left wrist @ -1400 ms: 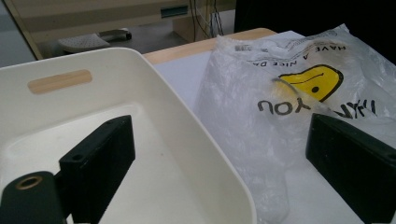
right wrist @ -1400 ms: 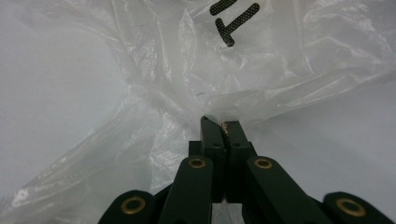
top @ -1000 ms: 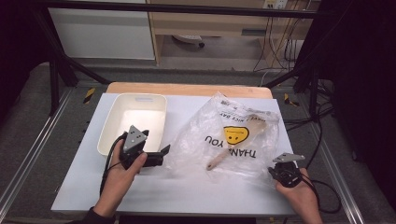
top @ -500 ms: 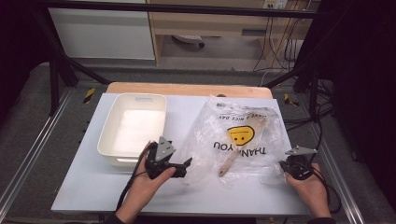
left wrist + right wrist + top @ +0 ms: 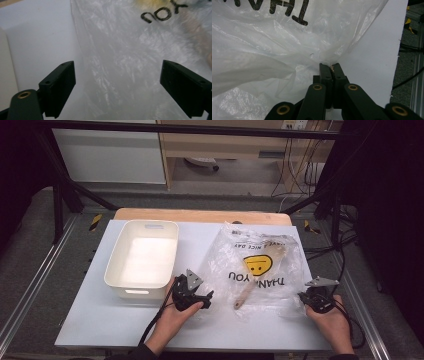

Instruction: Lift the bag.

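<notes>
Plastic bag (image 5: pixel 260 267), clear, printed "THANK YOU" with yellow smiley; flat on white worktop (image 5: pixel 100 320), right of white tub (image 5: pixel 142 260); wooden spatula (image 5: pixel 257 275) inside, handle toward the near edge. Right gripper (image 5: pixel 329 68) at bag's near right corner, jaws closed tight, film pinched between them; seen also from above (image 5: pixel 306 299). Left gripper (image 5: pixel 206 296) at bag's left edge, just right of tub's near corner; jaws wide apart, bag film (image 5: pixel 120 62) beneath and between them, nothing clamped.
</notes>
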